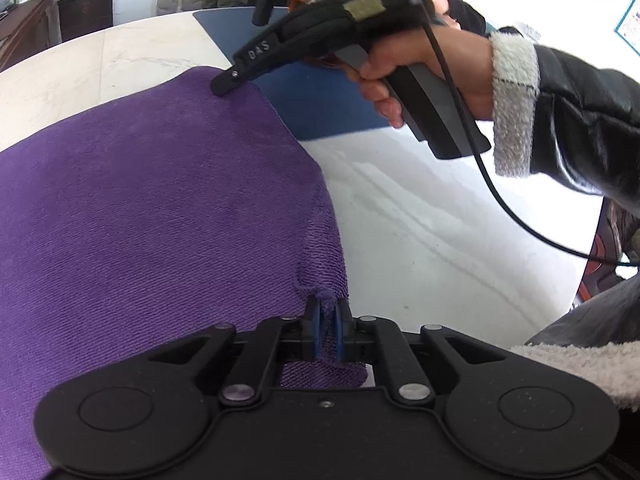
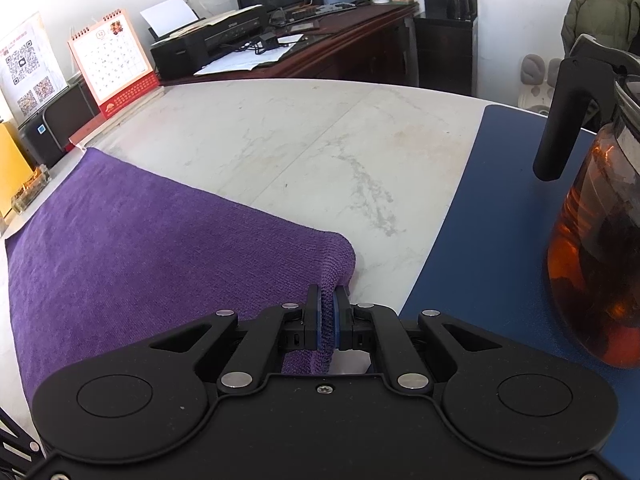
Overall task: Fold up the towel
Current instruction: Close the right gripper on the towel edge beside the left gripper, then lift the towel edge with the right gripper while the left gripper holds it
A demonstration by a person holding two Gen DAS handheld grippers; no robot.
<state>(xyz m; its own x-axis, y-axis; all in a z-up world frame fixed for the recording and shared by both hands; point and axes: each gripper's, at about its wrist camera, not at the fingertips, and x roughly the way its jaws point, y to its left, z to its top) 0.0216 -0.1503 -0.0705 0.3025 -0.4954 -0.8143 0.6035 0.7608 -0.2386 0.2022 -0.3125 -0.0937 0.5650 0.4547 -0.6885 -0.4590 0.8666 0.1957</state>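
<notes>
Towel [image 1: 152, 208], purple, lies spread flat on the pale worktop [image 2: 304, 140], reaching toward the worktop edge that carries a calendar [image 2: 110, 60]. Its opposite side runs close to a blue mat [image 2: 480, 216], where a glass jug [image 2: 592, 240] of dark liquid stands.

Left hand-held gripper [image 1: 327, 320]: jaws nearly closed, pinching one corner of the towel; cloth bunches between the blue pads. Right hand-held gripper [image 2: 329, 312]: same narrow state, clamped on the neighbouring corner of that side; cloth is lifted slightly off the worktop there. In the left wrist view its tip sits on the corner nearest the blue mat, held by a hand [image 1: 420, 68] in a fleece-cuffed sleeve.

Step in hand, as judged: both corners of one side secured, fold not yet started; rest of the towel is flat, single layer.

Next move, as judged: raise both corners together, carry them across to the opposite side, keep the held edge taut and level so the corners land matched. Watch the jug: it stands near the right hand-held gripper.
</notes>
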